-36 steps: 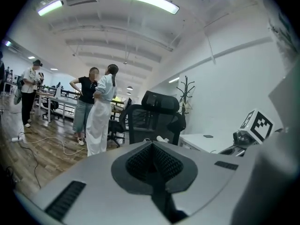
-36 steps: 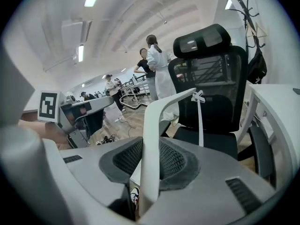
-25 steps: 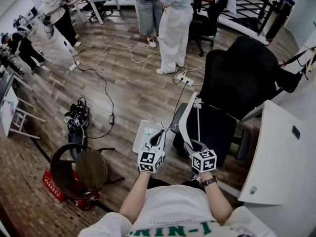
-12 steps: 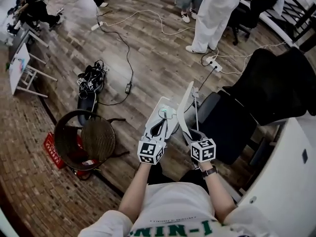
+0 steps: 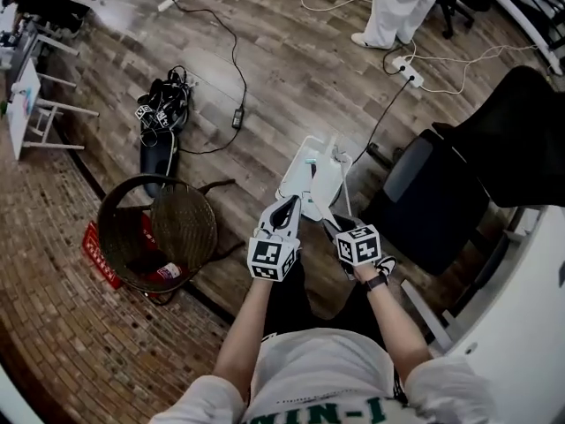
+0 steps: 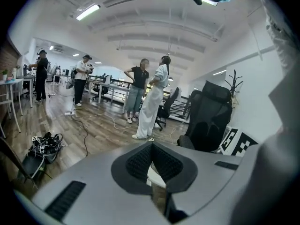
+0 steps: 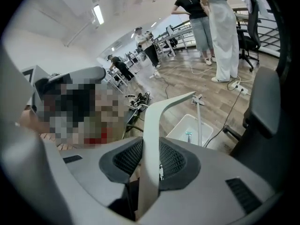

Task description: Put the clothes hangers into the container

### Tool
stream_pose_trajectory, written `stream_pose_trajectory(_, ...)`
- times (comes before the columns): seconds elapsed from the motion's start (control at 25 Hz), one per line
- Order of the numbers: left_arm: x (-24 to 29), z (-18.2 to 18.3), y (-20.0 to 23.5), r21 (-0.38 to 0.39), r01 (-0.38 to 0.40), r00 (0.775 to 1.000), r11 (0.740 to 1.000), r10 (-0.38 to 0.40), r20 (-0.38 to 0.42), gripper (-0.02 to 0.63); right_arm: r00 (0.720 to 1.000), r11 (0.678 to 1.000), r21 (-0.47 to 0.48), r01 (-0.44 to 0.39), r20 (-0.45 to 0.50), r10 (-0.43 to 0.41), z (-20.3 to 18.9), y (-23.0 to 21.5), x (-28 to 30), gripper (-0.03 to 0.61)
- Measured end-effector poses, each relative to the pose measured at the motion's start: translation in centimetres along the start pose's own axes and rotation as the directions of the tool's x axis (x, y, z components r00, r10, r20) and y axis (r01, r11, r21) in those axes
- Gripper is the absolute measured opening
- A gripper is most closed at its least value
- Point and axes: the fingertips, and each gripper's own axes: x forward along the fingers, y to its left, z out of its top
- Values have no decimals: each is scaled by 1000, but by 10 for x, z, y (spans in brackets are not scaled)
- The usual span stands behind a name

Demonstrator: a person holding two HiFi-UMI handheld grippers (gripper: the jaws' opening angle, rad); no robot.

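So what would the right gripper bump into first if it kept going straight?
Probably the white container on the wooden floor: the right gripper, its jaws shut on a white hanger, points down towards it. It could hit the floor beside it instead; depth is unclear.
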Motion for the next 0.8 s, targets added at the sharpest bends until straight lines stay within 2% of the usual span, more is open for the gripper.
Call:
stream_pose_trajectory(0.28,43,-60,56,20,30,996,999,-28,-90,14,998,984,175,-6,-60,16,-41,-38,107,123)
stream_pose_trajectory(0.48,83,-111,92,11,53,988,999,-51,-145,12,999,943,331,-28,-22,38,-53,-67,178,123)
stream_pose_trajectory(0.6,105,-147,110,-10,56,981,998,-57,-183,12,998,925,377,-54,-7,62,-62,-85,221,124)
stream_pose_trajectory(0.8,138,-197,134,-56,42,975,998,-53,-218,12,999,903,426,-51,7,53,-73,-121,274,124)
